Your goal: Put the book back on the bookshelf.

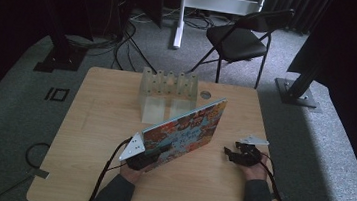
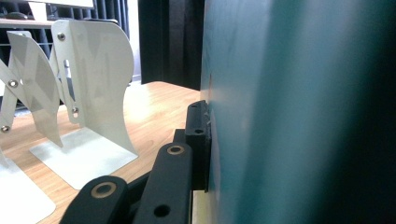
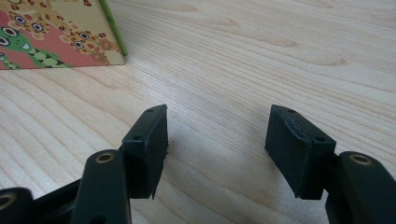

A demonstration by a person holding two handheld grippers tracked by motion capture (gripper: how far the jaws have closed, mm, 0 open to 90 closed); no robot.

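A picture book (image 1: 186, 129) with a bright cartoon cover stands tilted on its edge across the middle of the wooden table (image 1: 94, 122). My left gripper (image 1: 146, 160) is shut on the book's near left corner. In the left gripper view one black pad (image 2: 198, 135) presses flat on the book's teal face (image 2: 299, 112), and the other jaw is hidden behind the book. My right gripper (image 1: 231, 154) rests low on the table to the right of the book, open, with bare wood between its fingers (image 3: 215, 140). The book's lower corner (image 3: 56, 32) lies ahead and to the left of it.
A white metal book rack (image 1: 167, 92) with several dividers stands at the table's back, just behind the book, and looms close in the left gripper view (image 2: 93, 70). A small round disc (image 1: 206, 94) lies beside the rack. A black folding chair (image 1: 238, 36) stands beyond the table.
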